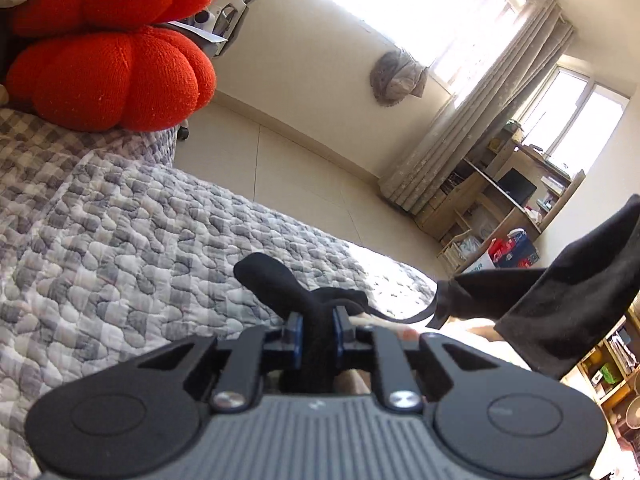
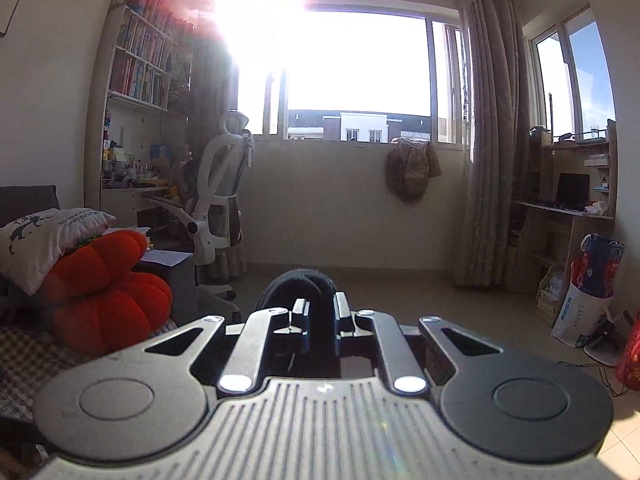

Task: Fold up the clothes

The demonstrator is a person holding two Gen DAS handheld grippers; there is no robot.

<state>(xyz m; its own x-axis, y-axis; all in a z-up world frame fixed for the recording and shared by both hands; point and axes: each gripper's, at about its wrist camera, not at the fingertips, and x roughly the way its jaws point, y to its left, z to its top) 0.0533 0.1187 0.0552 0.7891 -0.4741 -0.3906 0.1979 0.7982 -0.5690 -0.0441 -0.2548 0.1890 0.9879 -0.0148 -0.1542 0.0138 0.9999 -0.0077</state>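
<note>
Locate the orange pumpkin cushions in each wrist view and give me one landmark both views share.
Left wrist view: the orange pumpkin cushions fill the upper left corner, stacked on the checked quilt.
Right wrist view: the orange pumpkin cushions sit at the lower left, under a white printed pillow.
Shared landmark: the grey-brown bundle hanging on the wall below the window.

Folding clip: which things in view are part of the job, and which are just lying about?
Job: black garment, left gripper, right gripper, both shut on it.
Lying about: orange pumpkin cushions, printed pillow, office chair, paper bag.
</note>
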